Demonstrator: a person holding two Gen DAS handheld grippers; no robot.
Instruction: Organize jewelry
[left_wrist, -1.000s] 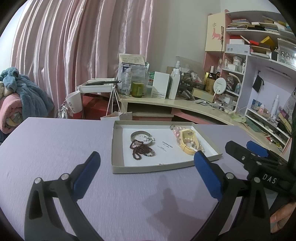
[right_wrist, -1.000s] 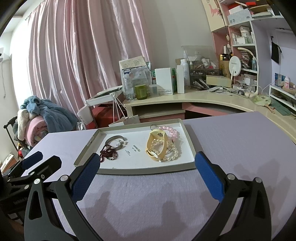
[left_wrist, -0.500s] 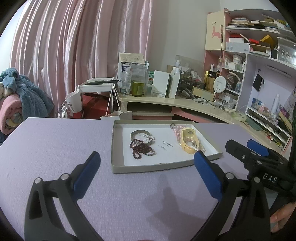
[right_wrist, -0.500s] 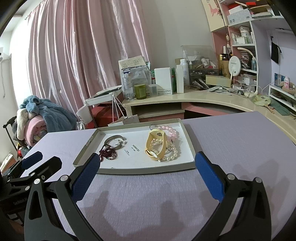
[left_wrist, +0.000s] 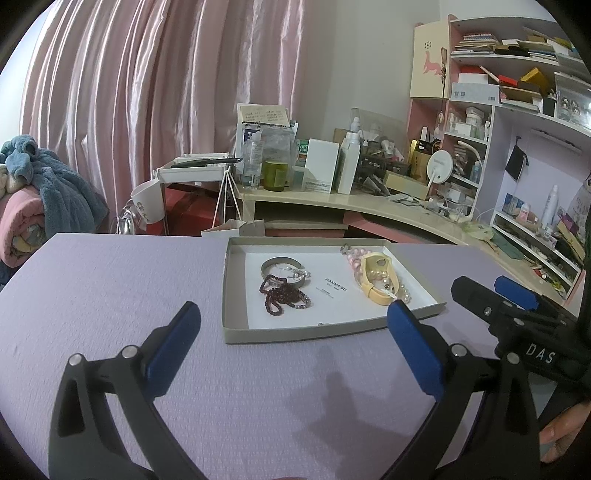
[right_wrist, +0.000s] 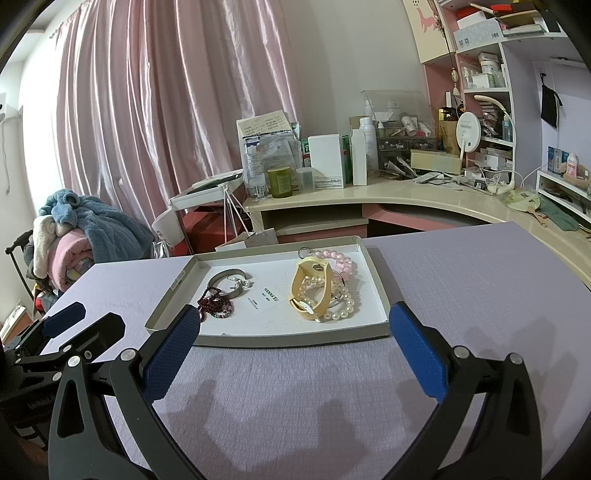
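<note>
Right wrist view: right gripper (right_wrist: 293, 325) spread wide, holding nothing, just short of the tray (right_wrist: 380, 291) on the lavender table (right_wrist: 480, 280).
Yellow band (right_wrist: 308, 291): dead ahead in the tray's right half, tangled with pearl beads (right_wrist: 341, 308); long axis ran away from the claw.
Left wrist view: left gripper (left_wrist: 293, 325) also released and empty.
Dark bead strand (left_wrist: 284, 297): ahead, slightly left, touching the metal bangle (left_wrist: 281, 272).
Nearer hand, judged: right for the band, left for the strand.
</note>
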